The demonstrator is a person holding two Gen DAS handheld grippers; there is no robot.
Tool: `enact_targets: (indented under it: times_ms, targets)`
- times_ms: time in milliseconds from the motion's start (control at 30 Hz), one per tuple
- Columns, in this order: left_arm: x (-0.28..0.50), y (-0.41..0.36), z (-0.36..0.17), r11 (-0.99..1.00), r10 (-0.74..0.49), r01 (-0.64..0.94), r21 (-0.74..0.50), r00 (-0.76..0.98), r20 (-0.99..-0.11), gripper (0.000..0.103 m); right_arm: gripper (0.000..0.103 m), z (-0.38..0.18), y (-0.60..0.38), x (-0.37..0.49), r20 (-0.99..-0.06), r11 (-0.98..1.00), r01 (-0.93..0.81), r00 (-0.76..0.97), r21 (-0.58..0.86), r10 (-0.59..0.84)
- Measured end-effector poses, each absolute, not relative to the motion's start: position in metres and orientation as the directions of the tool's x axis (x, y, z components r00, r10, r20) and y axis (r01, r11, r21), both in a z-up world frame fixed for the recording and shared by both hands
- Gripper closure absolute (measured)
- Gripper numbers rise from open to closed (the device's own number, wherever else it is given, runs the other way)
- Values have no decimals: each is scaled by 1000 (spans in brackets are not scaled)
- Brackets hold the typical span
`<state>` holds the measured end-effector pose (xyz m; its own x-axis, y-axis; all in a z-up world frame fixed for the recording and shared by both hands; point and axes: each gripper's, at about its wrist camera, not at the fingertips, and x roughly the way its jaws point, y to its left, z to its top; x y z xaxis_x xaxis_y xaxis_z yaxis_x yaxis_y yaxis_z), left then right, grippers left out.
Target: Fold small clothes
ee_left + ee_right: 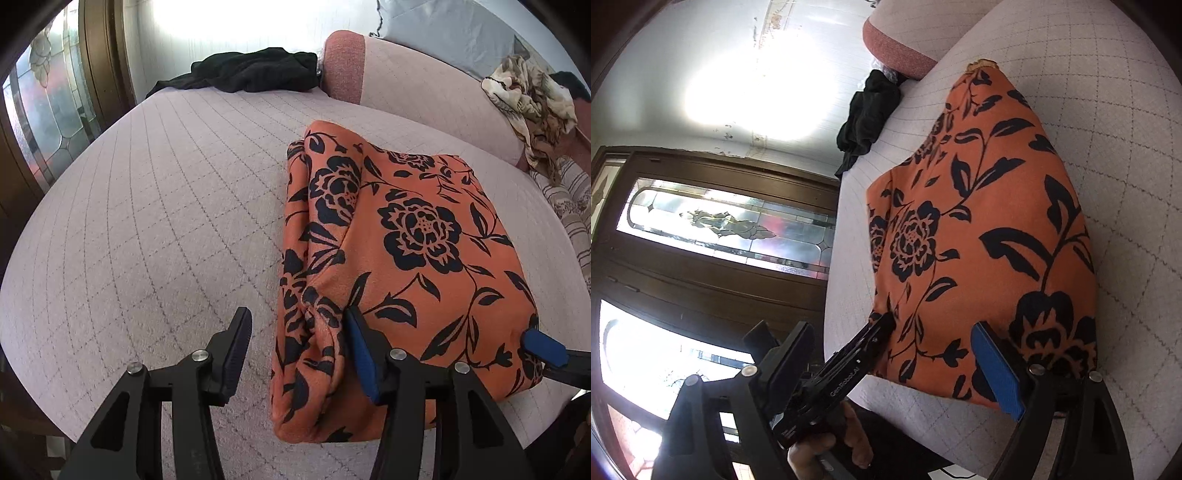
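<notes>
1. Left gripper (pixel 295 328): in the left wrist view its fingers are spread, with nothing pinched between the pads. The blue pad (pixel 364 360) lies against the near left edge of the folded orange floral garment (pixel 406 251); the black finger (pixel 236 347) stands over bare mattress (pixel 147 229) at about 9 o'clock from that edge.
2. The garment sits at about 1 o'clock from the left fingers, its long axis running from 6 towards 12. Its bunched left fold is the part nearest this gripper, so I judge the left hand better placed for tidying that edge.
3. Right gripper (pixel 894 354): fingers spread wide, gripping nothing. In the left view one blue tip (pixel 543 347) rests at the garment's near right corner, at 3 o'clock.
4. Hard to tell: whether either blue pad presses into the cloth or merely touches it. The layers under the fold are hidden.
5. Farther off: a black garment (pixel 243 70) at 11 o'clock near the mattress's far edge, and a crumpled patterned cloth (pixel 528 96) at 2 o'clock, partly cut off.
</notes>
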<state>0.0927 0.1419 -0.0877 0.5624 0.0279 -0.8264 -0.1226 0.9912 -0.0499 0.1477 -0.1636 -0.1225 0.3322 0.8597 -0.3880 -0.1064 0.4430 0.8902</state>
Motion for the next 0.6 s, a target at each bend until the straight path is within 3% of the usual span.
enact_targets:
  times_ms: [233,333,467,600]
  targets:
    - [88,161,-76,977,-40,-151,-148,558,-829,46,14,-142,-163,147,-428,472,-82,306,878,850]
    - [95,165,-52,972,-88,-122,-202,607,-790,46,14,-143,-156,147,-451,498,-116,286,860,846]
    - [145,164,-41,991,-27,-89,-99,596,-803,46,14,-145,-157,146,-441,488,-109,293,866,848]
    - [206,168,-77,996,52,-88,12,467,-882,45,14,-145,-157,143,-439,488,-118,293,865,849]
